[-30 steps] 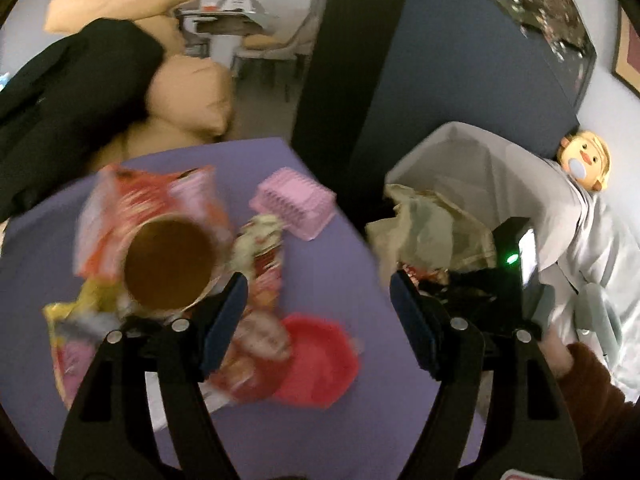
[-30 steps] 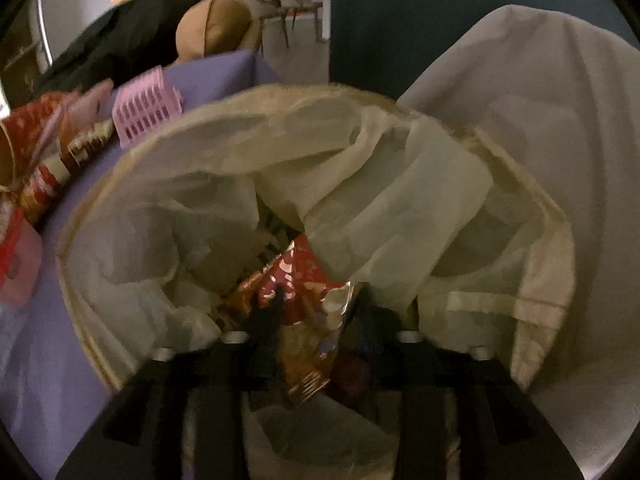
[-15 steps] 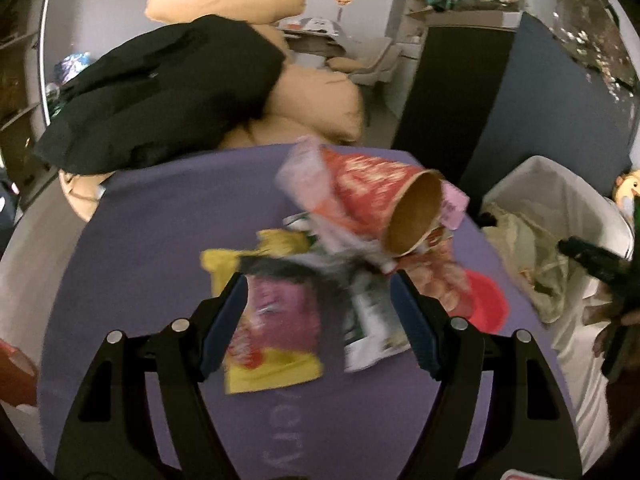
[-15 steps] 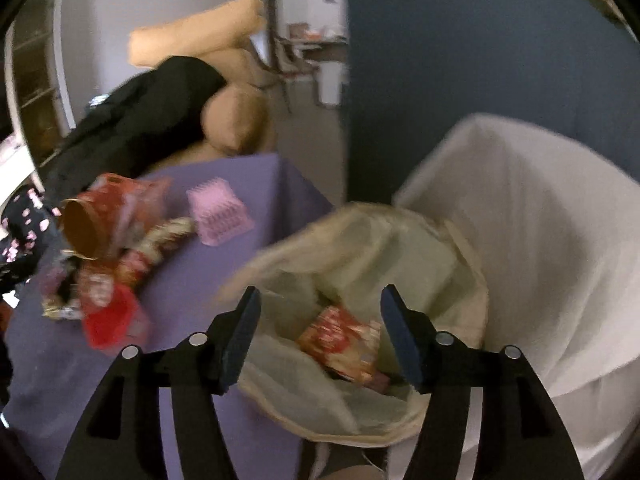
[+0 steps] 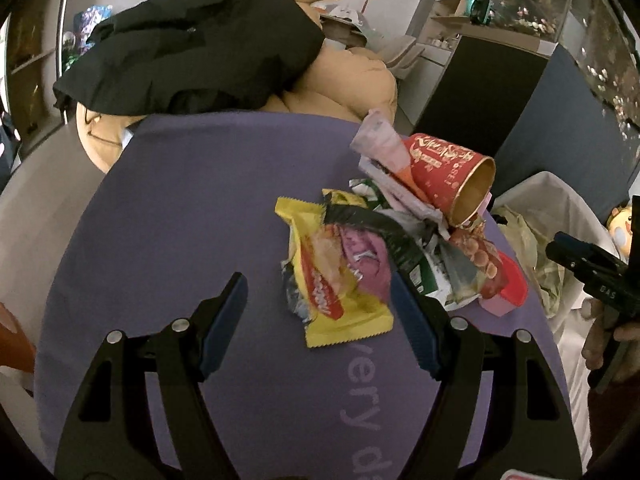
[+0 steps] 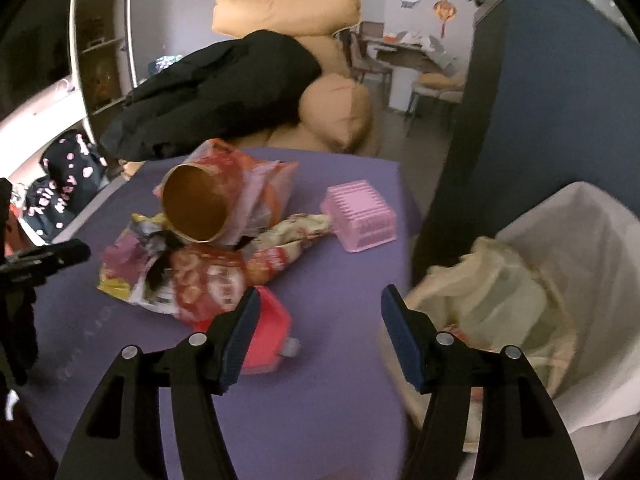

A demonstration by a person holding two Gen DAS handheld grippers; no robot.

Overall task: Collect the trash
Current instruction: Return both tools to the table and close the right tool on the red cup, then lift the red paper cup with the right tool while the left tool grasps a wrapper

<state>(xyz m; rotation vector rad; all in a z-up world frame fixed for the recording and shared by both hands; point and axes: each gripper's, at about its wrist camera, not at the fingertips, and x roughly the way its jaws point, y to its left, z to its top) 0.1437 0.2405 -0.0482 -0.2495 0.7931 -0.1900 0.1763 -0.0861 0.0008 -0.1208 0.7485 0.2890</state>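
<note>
A heap of snack wrappers lies on the purple table (image 5: pixel 180 240), with a yellow wrapper (image 5: pixel 332 300) at its near edge and a red paper cup (image 5: pixel 444 172) tipped on its side on top. My left gripper (image 5: pixel 320 320) hovers open just above the yellow wrapper, touching nothing. My right gripper (image 6: pixel 320 316) is open and empty, above the table edge between a red plastic piece (image 6: pixel 268 332) and the lined bin (image 6: pixel 500 300). The cup (image 6: pixel 196 204) faces the right wrist view with its mouth. A red wrapper lies inside the bin bag.
A pink ribbed basket (image 6: pixel 360 216) sits near the table's far corner. Behind the table are tan cushions (image 5: pixel 352 76) with a black coat (image 5: pixel 192 48) over them. A dark blue partition (image 6: pixel 560 100) stands behind the bin. A white cloth (image 6: pixel 592 240) drapes beside the bin.
The right gripper let go of a red wrapper inside the bin, then rose and swung left toward the table. The left gripper swung across to above the yellow wrapper.
</note>
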